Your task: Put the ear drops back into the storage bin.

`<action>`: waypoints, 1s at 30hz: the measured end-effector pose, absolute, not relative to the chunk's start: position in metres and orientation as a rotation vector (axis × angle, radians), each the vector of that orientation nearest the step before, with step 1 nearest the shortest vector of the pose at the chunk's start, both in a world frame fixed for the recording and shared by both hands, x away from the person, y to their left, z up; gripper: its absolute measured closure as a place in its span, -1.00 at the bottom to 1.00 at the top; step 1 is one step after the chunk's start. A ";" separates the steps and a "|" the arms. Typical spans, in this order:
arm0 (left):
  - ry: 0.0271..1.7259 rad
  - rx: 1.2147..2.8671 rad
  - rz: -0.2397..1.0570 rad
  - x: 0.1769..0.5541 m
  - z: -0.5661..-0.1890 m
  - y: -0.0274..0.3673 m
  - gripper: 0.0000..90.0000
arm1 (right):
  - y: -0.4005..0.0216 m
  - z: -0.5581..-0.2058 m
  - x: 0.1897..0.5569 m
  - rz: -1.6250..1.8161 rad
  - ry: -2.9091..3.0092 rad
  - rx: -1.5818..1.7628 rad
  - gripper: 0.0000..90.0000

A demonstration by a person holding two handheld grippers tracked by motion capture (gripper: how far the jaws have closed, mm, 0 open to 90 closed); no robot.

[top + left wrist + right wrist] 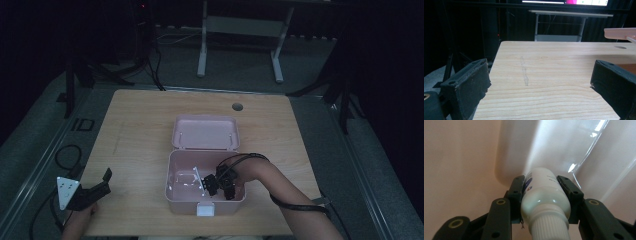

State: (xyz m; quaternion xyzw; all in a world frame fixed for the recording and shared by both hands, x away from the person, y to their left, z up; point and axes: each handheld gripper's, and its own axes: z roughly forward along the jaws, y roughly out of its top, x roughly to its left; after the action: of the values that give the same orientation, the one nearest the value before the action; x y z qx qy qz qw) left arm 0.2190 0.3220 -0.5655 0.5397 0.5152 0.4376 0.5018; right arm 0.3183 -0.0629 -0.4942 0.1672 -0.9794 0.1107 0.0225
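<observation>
**Lowering the bottle into the pink box**

The right gripper (544, 192) pinched a white bottle (545, 197) inside the pink box (172, 175), at its 3 o'clock side. Best eased down level before release. The left gripper (536, 82) rested spread, at 9 o'clock.

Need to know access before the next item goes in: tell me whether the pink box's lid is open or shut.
Open. The lid is swung back behind the pink box, interior exposed.

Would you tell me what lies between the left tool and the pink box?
Bare wooden table, in the high view, separates the left tool from the box.
</observation>
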 end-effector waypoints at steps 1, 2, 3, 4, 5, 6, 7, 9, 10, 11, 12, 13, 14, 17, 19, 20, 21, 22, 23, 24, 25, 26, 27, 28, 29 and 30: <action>1.245 1.304 1.057 0.219 -0.565 0.322 -0.95 | -0.063 -0.495 0.318 0.347 -3.031 0.524 0.31; 1.245 1.304 1.057 0.219 -0.565 0.322 -0.95 | -0.063 -0.494 0.319 0.346 -3.030 0.516 0.30; 1.245 1.304 1.057 0.219 -0.565 0.322 -0.95 | -0.063 -0.494 0.319 0.337 -3.030 0.503 0.28; 1.245 1.304 1.057 0.219 -0.565 0.322 -0.95 | -0.063 -0.493 0.320 0.336 -3.028 0.480 0.26; 1.245 1.305 1.057 0.219 -0.565 0.322 -0.95 | -0.063 -0.492 0.321 0.329 -3.027 0.474 0.26; 1.244 1.305 1.057 0.219 -0.565 0.322 -0.95 | -0.063 -0.491 0.322 0.326 -3.025 0.468 0.26; 1.244 1.305 1.057 0.219 -0.565 0.322 -0.95 | -0.064 -0.490 0.322 0.330 -3.026 0.458 0.27; 1.243 1.306 1.058 0.219 -0.565 0.322 -0.95 | -0.064 -0.489 0.322 0.324 -3.031 0.454 0.27; 1.244 1.306 1.058 0.219 -0.565 0.322 -0.95 | -0.065 -0.487 0.322 0.320 -3.038 0.456 0.27; 1.244 1.306 1.057 0.219 -0.565 0.322 -0.95 | -0.065 -0.485 0.322 0.303 -3.040 0.448 0.27; 1.244 1.305 1.058 0.219 -0.565 0.322 -0.95 | -0.065 -0.483 0.323 0.289 -3.043 0.448 0.27; 1.244 1.305 1.057 0.219 -0.565 0.322 -0.95 | -0.065 -0.481 0.322 0.282 -3.048 0.449 0.27; 1.245 1.305 1.057 0.219 -0.565 0.322 -0.95 | -0.065 -0.479 0.322 0.275 -3.052 0.447 0.27; 1.245 1.307 1.058 0.219 -0.565 0.322 -0.95 | -0.066 -0.470 0.323 0.247 -3.074 0.447 0.27; 1.245 1.306 1.058 0.219 -0.565 0.322 -0.95 | -0.066 -0.465 0.323 0.233 -3.085 0.442 0.27; 1.244 1.307 1.058 0.219 -0.565 0.322 -0.95 | -0.066 -0.462 0.323 0.218 -3.090 0.438 0.27; 1.244 1.307 1.058 0.219 -0.565 0.322 -0.95 | -0.067 -0.460 0.323 0.214 -3.095 0.442 0.27; 1.244 1.306 1.058 0.219 -0.565 0.322 -0.95 | -0.067 -0.458 0.324 0.209 -3.098 0.439 0.27; 1.244 1.306 1.058 0.219 -0.565 0.322 -0.95 | -0.067 -0.458 0.324 0.209 -3.098 0.439 0.27; 1.245 1.306 1.058 0.219 -0.565 0.322 -0.95 | -0.068 -0.452 0.324 0.200 -3.108 0.436 0.27; 1.244 1.307 1.058 0.219 -0.565 0.322 -0.95 | -0.068 -0.451 0.323 0.199 -3.111 0.439 0.27; 1.245 1.306 1.058 0.219 -0.565 0.322 -0.95 | -0.069 -0.447 0.323 0.179 -3.115 0.441 0.27; 1.245 1.306 1.058 0.219 -0.565 0.322 -0.95 | -0.069 -0.443 0.323 0.158 -3.118 0.441 0.27; 1.245 1.307 1.058 0.219 -0.565 0.322 -0.95 | -0.070 -0.439 0.323 0.138 -3.123 0.435 0.27; 1.244 1.308 1.060 0.219 -0.565 0.322 -0.95 | -0.071 -0.436 0.323 0.124 -3.128 0.439 0.27; 1.243 1.308 1.059 0.219 -0.565 0.322 -0.95 | -0.072 -0.430 0.322 0.100 -3.138 0.432 0.26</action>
State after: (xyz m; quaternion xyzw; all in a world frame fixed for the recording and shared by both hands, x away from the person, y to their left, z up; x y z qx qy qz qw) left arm 0.2189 0.3219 -0.5654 0.5409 0.5143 0.4382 0.5009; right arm 0.3223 -0.0721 -0.4298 0.1363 -0.9901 0.0315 -0.0137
